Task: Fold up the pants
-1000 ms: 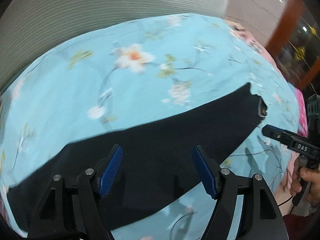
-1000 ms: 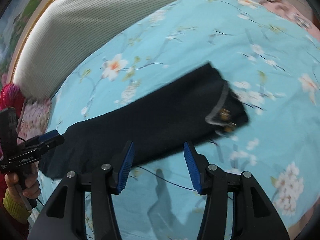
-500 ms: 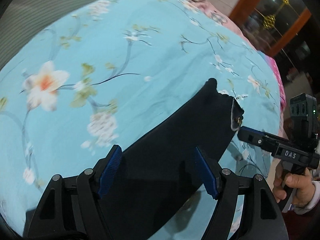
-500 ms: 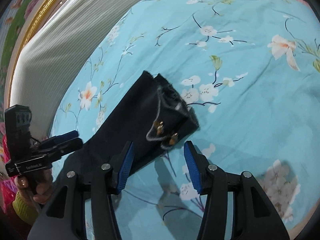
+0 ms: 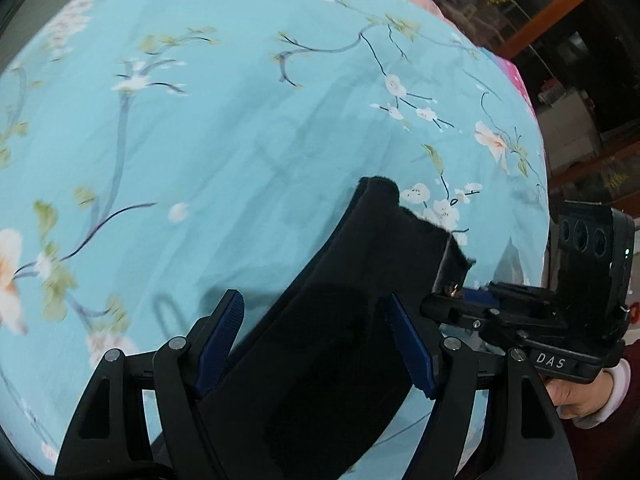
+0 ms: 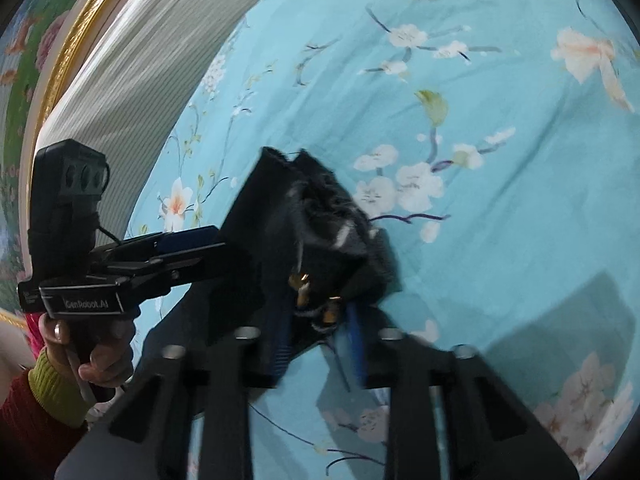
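1. the right gripper (image 6: 316, 332) is closing its jaws on the waistband corner of the pants (image 6: 280, 232), with dark cloth and the small brass fittings between its blue pads; the pads look to be pinching cloth, though blur hides how firmly.
2. the left gripper (image 5: 316, 340) has its jaws wide apart, hanging over the middle of the pants (image 5: 352, 320); the cloth lies between the fingers but nothing presses on it.
3. the pants lie as a long dark strip on the bed sheet (image 5: 240, 120), a pale blue flowered sheet, with the waist end toward the bed's near edge where the right gripper works.
4. the fabric looks soft, light and limp: it will sag and drag from a single hold rather than keep its shape.
5. the waistband is probably the surest hold, being thicker with several layers; the metal fittings could let the pads slip.
6. a second hold on the near long edge at mid-length would likely keep the fold straight.
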The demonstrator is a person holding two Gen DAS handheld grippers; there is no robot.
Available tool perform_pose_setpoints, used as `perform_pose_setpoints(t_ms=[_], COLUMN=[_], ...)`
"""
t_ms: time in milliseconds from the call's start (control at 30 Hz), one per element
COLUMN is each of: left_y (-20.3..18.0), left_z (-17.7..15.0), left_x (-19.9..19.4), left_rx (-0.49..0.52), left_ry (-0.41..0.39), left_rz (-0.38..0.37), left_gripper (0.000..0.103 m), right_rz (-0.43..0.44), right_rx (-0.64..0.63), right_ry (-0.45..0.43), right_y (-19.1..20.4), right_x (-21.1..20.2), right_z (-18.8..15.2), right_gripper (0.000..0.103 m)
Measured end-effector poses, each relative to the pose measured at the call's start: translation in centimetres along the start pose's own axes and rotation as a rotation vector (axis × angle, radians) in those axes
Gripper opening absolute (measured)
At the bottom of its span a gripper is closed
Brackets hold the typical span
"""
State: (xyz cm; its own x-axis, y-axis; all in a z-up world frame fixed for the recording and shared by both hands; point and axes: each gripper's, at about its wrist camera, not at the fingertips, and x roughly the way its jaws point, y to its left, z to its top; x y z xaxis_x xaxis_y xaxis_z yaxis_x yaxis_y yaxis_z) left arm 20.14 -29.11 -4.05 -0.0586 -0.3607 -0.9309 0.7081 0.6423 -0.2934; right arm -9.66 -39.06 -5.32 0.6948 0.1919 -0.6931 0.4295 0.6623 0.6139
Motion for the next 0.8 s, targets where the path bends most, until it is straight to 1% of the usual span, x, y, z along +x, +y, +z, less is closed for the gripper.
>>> perform_pose_setpoints(t_ms=[33, 100, 167, 200, 233, 300, 367, 500, 633, 733, 800], left_y=[-0.2, -0.8, -1.7, -2.0, -2.4, -2.7, -2.9, -3.3, -3.2, -3.0, -2.5], left_z=[0.5, 1.2, 1.8, 2.0, 2.4, 3.1, 3.4, 3.2, 2.5, 1.7, 0.9], left_x=[0.6, 1.8, 2.7, 2.9, 3.0, 3.3, 3.4, 2.6, 0.2, -2.4, -4.3], left_rx=[0.008, 0.032, 0.071, 0.083, 0.09, 0.09, 0.088, 0.087, 0.073, 0.058, 0.045], left_ry=[0.013, 0.037, 0.051, 0.051, 0.053, 0.056, 0.049, 0.02, -0.032, -0.087, -0.124], left_rz=[-0.007, 0.005, 0.021, 0.019, 0.009, -0.021, -0.036, -0.028, -0.039, -0.049, -0.05], left_gripper=[0.071, 0.061, 0.059, 0.052, 0.049, 0.029, 0.019, 0.012, 0.011, 0.011, 0.01], right_rz=[0.013, 0.031, 0.044, 0.052, 0.06, 0.073, 0.08, 0.084, 0.121, 0.181, 0.236], right_rx=[0.009, 0.006, 0.007, 0.016, 0.024, 0.031, 0.033, -0.013, -0.062, -0.11, -0.132], right_ry=[0.003, -0.003, -0.006, -0.006, -0.005, -0.006, -0.005, -0.01, -0.017, -0.018, -0.012], right_y=[-0.4, -0.7, -0.9, -1.2, -1.6, -2.2, -2.4, -1.6, -0.2, 1.3, 2.4], right_x=[0.0, -0.3, -0.5, -0.7, -0.7, -1.0, -1.2, -1.6, -2.3, -2.8, -3.1], right_z=[0.1, 0.1, 0.2, 0.3, 0.4, 0.6, 0.6, 0.6, 0.7, 1.1, 1.2], right_gripper=[0.015, 0.014, 0.013, 0.012, 0.012, 0.012, 0.012, 0.012, 0.012, 0.012, 0.012])
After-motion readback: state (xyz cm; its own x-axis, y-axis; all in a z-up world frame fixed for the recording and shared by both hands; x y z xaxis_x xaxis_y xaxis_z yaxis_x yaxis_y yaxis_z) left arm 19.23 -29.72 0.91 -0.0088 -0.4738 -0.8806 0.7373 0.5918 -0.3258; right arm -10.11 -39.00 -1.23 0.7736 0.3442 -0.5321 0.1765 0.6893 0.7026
